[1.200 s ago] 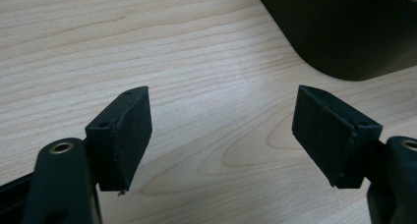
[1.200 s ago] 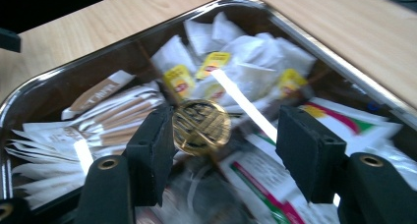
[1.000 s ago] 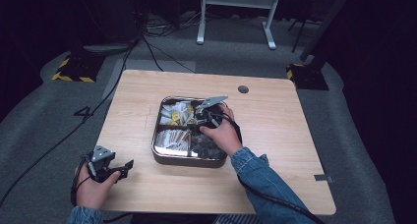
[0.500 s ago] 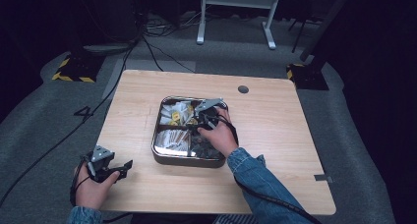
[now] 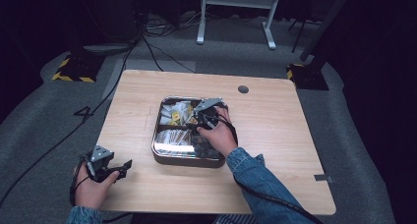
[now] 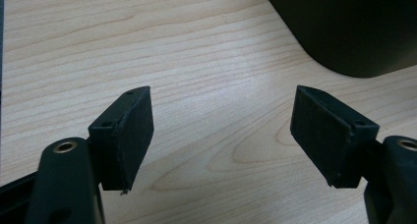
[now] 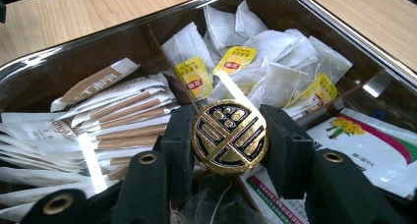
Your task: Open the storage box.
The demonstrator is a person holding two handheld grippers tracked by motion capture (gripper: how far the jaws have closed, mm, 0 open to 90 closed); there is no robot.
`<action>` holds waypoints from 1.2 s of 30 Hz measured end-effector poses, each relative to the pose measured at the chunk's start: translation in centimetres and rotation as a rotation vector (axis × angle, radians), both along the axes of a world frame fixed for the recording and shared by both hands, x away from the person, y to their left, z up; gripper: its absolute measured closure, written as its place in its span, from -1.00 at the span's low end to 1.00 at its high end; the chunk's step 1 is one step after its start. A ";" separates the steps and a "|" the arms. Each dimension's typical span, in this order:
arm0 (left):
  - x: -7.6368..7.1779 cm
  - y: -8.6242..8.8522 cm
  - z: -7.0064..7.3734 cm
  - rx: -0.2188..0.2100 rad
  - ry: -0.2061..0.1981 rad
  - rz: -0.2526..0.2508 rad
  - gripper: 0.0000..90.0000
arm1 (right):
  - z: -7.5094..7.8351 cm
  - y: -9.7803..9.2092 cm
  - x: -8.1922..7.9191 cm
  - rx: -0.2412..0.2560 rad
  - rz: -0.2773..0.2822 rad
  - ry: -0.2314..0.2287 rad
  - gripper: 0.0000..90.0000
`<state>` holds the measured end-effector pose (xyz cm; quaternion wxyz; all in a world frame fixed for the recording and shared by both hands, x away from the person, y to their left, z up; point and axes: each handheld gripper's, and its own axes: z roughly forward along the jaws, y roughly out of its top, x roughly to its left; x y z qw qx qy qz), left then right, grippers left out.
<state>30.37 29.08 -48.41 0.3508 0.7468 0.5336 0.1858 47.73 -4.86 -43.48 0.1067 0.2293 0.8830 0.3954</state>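
High view, near edge first: left hand (image 5: pixel 91 187) sits at the table's (image 5: pixel 275 135) near-left corner w/ the left gripper (image 5: pixel 123 166) low over the wood, pointing toward the tray (image 5: pixel 187 160). Left gripper view: jaws spread wide, nothing btwn them, bare wood grain under; the tray's dark outer wall (image 6: pixel 354 32) at top right, apart from the jaws.

Mid-table: metal tray, compartments inside, roughly centre of the table. Right hand (image 5: pixel 219 135) reaches in over the tray's near-right corner; denim sleeve (image 5: pixel 260 184) runs back to the near edge. Right gripper (image 5: pixel 194 123) is over the tray's middle, grey plate on top.

Right gripper view: jaws pinching a round black-and-gold token (image 7: pixel 230 138), one pad on each side of it, face toward the camera, held above the tray contents. Under and right of it: a white packet w/ yellow flowers and a red stripe (image 7: pixel 366 140). Left compartment: stack of white/brown stick sachets (image 7: pixel 98 121). Farther compartment, toward the tray's far side: heap of tea bags w/ yellow tags (image 7: pixel 265 62). Whether the token touches anything below: can't tell.

Far side: round hole (image 5: pixel 243 89) in the tabletop near the far edge, right of centre. Beyond the table, cables (image 5: pixel 147 42) on grey floor.
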 end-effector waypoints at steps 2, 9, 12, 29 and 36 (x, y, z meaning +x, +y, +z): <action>0.0 0.0 0.0 0.000 -0.001 0.000 -0.45 | 0.1 0.0 0.0 0.001 0.000 0.001 0.31; -0.1 0.0 0.1 0.002 -0.007 0.004 -0.45 | 1.4 -0.3 -0.1 0.019 0.003 -0.008 0.31; 0.0 0.1 0.2 0.000 -0.006 0.000 -0.44 | 2.3 -0.6 -0.2 0.034 0.007 -0.015 0.31; 0.9 -0.5 0.4 -0.027 -0.011 -0.010 -0.44 | 5.1 -3.3 -0.8 0.078 -0.002 -0.036 0.31; 1.9 -0.4 -0.1 0.031 0.027 0.009 -0.44 | 6.1 -5.8 -1.1 0.078 -0.027 -0.051 0.31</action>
